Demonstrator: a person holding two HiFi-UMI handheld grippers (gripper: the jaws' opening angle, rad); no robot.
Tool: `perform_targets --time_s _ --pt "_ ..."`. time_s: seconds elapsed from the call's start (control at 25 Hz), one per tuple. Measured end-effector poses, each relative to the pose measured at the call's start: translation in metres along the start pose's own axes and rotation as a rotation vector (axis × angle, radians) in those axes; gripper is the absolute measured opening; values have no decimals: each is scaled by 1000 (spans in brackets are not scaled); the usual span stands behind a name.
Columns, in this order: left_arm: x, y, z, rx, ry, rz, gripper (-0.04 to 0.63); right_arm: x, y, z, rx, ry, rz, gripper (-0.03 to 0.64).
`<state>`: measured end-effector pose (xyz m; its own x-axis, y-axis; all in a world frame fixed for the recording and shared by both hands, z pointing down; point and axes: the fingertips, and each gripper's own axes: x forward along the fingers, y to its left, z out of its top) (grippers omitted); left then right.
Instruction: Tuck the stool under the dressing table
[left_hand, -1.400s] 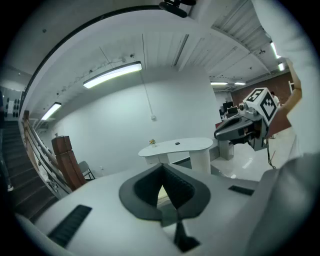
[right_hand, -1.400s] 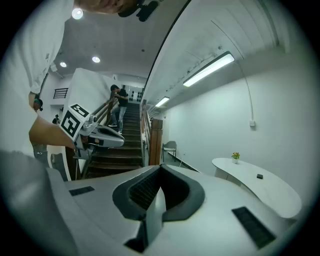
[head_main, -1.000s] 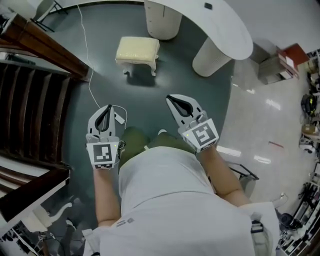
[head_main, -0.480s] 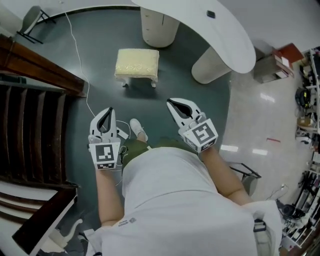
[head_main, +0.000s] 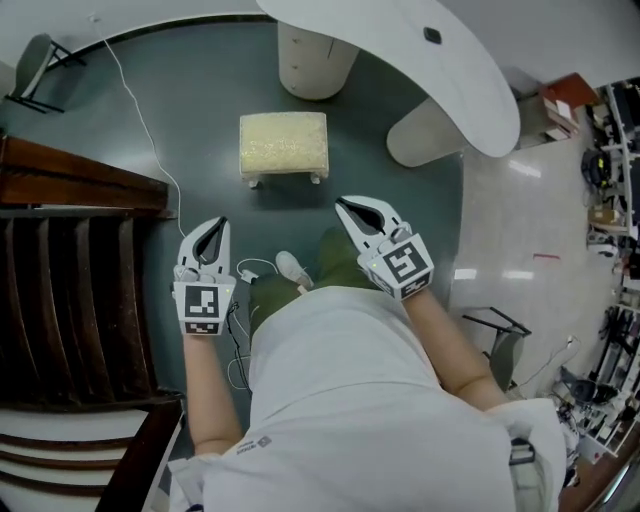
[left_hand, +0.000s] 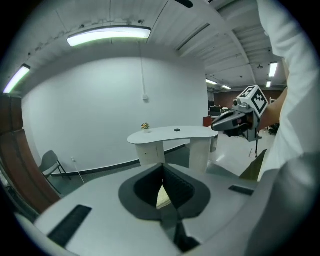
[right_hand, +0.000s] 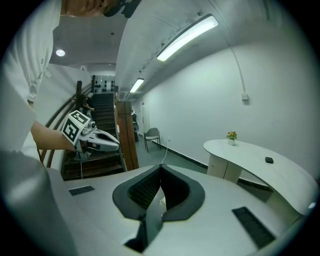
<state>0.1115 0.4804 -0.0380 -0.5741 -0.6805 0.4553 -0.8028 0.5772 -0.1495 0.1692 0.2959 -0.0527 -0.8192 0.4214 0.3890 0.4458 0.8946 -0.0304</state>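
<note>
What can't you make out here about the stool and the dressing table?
Stool, head view: the seat hides its legs except the near feet.
Stool, left gripper view: the left gripper itself hides all but a sliver.
Dressing table, head view: the top edge cuts off its far side.
Small dark item on it: too small to identify.

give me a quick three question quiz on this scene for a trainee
1. True or false: the stool is already under the table.
2. The left gripper has its jaws: A) wide apart, B) together on nothing, C) closed on the stool.
3. Fill in: the right gripper holds ____.
Key: 1 false, the stool stands out in front of the table; 2 B; 3 nothing, its jaws are together.
</note>
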Motion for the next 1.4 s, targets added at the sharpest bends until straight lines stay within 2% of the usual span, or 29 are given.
perform_targets --time_s 0.16,0.4,0.72,0.96,1.16,1.4 --pt "37 25 -11 -20 35 -51 2 33 -28 -14 52 50 -34 37" --pt "103 71 -19 -32 99 -75 2 87 -88 -37 113 103 -75 56" --pt "207 124 -30 -44 244 -135 2 149 -172 -73 203 231 -107 81" --pt "260 142 -71 -112 367 -187 3 193 -204 -107 243 337 -94 113" --pt "290 149 -119 -148 455 -250 8 226 -206 -156 285 445 -106 138" --pt "334 161 -184 -100 531 -379 62 270 -202 -214 298 558 -145 174"
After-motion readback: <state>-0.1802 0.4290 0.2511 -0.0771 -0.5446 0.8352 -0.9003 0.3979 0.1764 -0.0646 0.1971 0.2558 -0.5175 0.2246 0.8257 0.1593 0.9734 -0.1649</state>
